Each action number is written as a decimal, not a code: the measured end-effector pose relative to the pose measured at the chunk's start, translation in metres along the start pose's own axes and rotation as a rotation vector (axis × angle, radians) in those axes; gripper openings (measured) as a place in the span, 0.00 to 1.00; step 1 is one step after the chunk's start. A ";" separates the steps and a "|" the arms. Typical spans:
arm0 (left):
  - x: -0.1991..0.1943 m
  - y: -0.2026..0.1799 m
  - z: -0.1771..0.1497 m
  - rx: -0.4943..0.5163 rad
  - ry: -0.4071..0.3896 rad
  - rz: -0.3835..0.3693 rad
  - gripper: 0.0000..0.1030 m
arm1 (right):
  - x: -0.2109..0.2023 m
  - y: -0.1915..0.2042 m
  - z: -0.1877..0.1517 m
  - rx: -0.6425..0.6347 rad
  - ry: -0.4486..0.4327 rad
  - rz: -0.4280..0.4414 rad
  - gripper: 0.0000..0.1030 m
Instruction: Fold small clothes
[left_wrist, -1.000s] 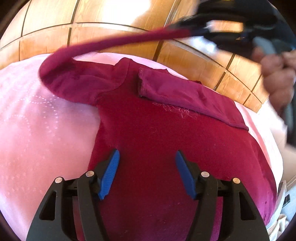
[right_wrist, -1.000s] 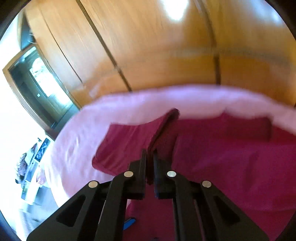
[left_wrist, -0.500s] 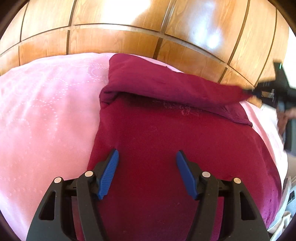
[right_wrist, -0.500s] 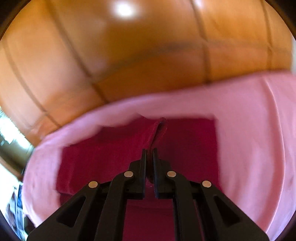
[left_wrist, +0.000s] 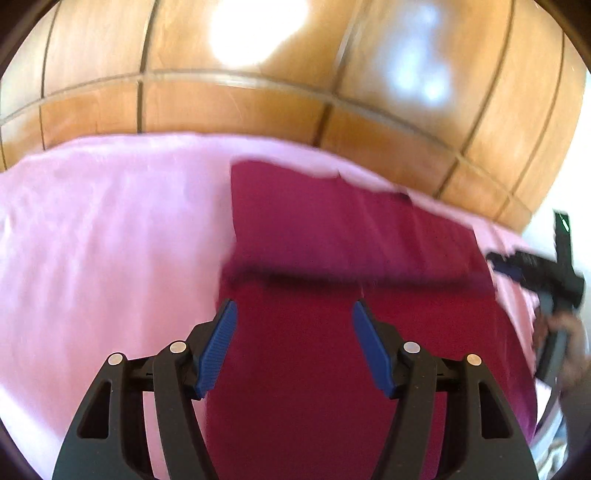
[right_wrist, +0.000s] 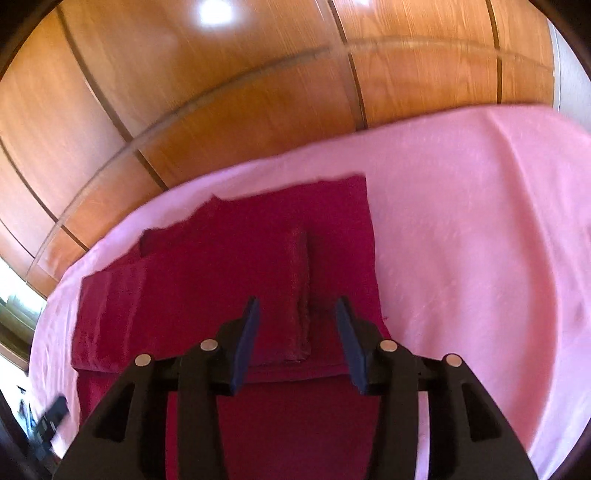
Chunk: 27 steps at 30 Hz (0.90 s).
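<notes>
Fingers (right_wrist: 255, 332) of right gripper (right_wrist: 295, 334) opening off folded sleeve (right_wrist: 299, 291); left gripper (left_wrist: 291, 345) wide, empty. Back away straight, without dragging the shirt (left_wrist: 332, 369).

Bare pink bedspread (right_wrist: 480, 221) beside the maroon garment (right_wrist: 229, 266), wooden wardrobe doors (right_wrist: 221, 92) close behind.
</notes>
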<state>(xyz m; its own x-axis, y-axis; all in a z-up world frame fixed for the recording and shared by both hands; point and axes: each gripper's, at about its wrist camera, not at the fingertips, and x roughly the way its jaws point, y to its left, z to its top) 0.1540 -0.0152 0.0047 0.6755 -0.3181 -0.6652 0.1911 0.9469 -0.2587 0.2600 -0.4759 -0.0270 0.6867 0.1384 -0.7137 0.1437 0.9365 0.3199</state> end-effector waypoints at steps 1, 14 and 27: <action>0.006 0.001 0.011 -0.009 -0.005 0.001 0.62 | -0.004 0.006 0.002 -0.018 -0.013 0.016 0.43; 0.133 -0.004 0.067 -0.001 0.114 0.127 0.62 | 0.057 0.028 -0.025 -0.210 0.004 -0.081 0.67; 0.061 -0.038 0.062 0.102 -0.053 0.114 0.62 | 0.068 0.032 -0.026 -0.248 0.010 -0.067 0.81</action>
<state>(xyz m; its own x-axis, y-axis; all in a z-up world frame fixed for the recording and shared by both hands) 0.2326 -0.0677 0.0174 0.7333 -0.2076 -0.6474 0.1801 0.9775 -0.1095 0.2927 -0.4279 -0.0816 0.6743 0.0751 -0.7346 0.0086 0.9940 0.1095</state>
